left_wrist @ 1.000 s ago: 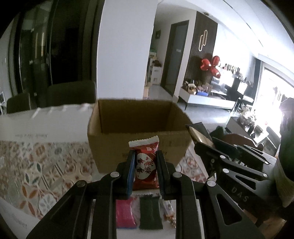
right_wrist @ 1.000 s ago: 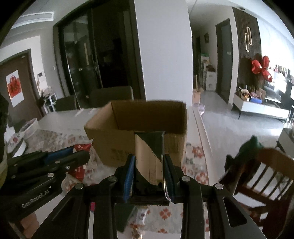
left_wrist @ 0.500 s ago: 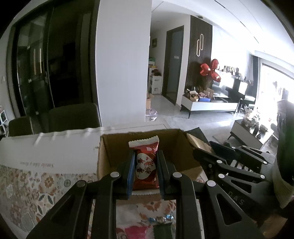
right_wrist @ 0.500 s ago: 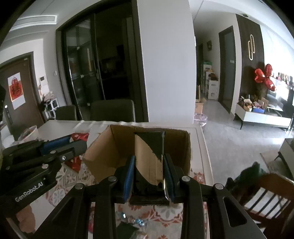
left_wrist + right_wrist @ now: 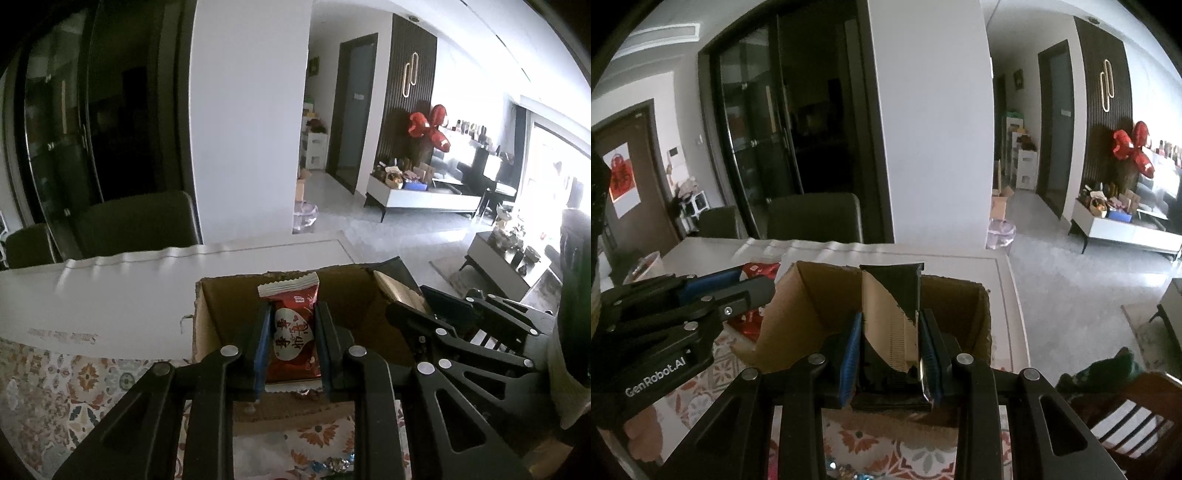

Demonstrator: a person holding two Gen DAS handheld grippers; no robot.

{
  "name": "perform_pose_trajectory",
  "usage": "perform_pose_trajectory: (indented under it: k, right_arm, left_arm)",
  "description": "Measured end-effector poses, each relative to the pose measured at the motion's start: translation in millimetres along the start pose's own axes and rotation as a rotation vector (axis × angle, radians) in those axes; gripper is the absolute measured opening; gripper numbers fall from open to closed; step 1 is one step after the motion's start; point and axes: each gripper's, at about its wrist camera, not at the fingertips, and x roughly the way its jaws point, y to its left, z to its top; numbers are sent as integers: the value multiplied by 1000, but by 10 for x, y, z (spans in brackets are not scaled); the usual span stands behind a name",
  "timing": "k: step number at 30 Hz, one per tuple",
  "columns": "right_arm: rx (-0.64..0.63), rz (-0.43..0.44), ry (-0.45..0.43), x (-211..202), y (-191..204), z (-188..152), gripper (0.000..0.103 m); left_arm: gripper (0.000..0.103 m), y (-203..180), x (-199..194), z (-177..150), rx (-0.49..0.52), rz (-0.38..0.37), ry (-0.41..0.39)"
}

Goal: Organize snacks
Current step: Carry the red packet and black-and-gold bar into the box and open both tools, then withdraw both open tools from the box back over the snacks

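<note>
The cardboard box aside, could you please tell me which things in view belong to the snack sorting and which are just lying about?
Part of the job:
- red snack packet, held in the left gripper
- black and tan snack packet, held in the right gripper
- cardboard box
- loose wrapped sweets on the patterned tablecloth

Just lying about:
- dark dining chairs
- red balloon decoration
- wooden chair

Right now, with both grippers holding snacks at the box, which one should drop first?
Probably right: the right gripper holds its dark packet over the cardboard box; the left gripper with the red packet sits nearer the rim.
</note>
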Motion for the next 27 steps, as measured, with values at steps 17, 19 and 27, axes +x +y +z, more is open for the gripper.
perform_pose_trajectory:
  k: [17, 19, 27]
  right_arm:
    - [-10, -89, -34, -284, 86, -188, 49]
    - [-9, -95, -51, -388, 113, -248, 49]
    - [-20, -101, -90, -769, 231, -463, 49]
  left_arm:
    - [69, -26, -413, -254, 28, 111, -48]
    - [73, -64, -518, -333, 40, 125, -57]
    - [78, -135, -834, -604, 44, 142, -68]
